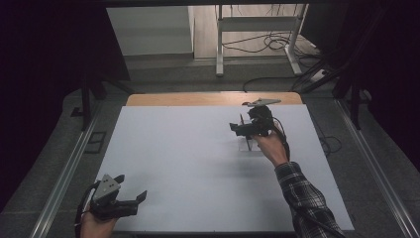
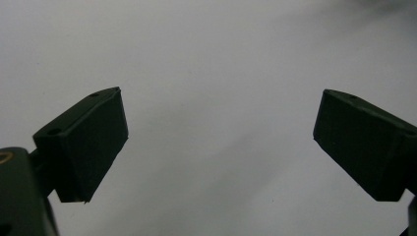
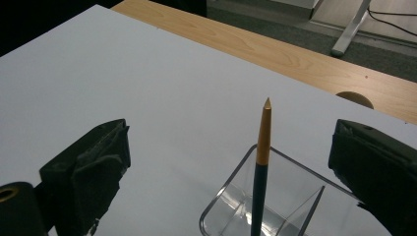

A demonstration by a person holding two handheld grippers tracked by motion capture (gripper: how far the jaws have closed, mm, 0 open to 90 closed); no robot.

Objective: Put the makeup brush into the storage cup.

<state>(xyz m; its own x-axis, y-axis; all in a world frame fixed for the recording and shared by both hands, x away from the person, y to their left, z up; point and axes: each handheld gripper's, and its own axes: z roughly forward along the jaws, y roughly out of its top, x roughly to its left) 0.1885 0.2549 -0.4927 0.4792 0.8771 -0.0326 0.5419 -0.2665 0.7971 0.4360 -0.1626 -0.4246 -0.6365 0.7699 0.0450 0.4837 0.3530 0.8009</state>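
Observation:
A pen [image 3: 263, 142] with a gold tip and a dark blue barrel stands upright in a clear plastic holder [image 3: 231, 216]. My right gripper [image 3: 228, 147] is open, one jaw on each side of the pen and neither touching it. In the high view the right gripper [image 1: 240, 129] hovers above the holder [image 1: 252, 147] at the right back of the white table top [image 1: 188, 158]. My left gripper [image 1: 132, 186] is open near the front left corner. In its own view the left gripper [image 2: 221, 123] has only bare white surface between its jaws.
A wooden strip [image 1: 198, 99] borders the table's far edge, with a round hole [image 3: 355, 98] in it. Beyond lie grey floor, a white metal frame [image 1: 257, 25] and loose cables [image 1: 270, 42]. Metal rails [image 1: 64, 173] run along both sides.

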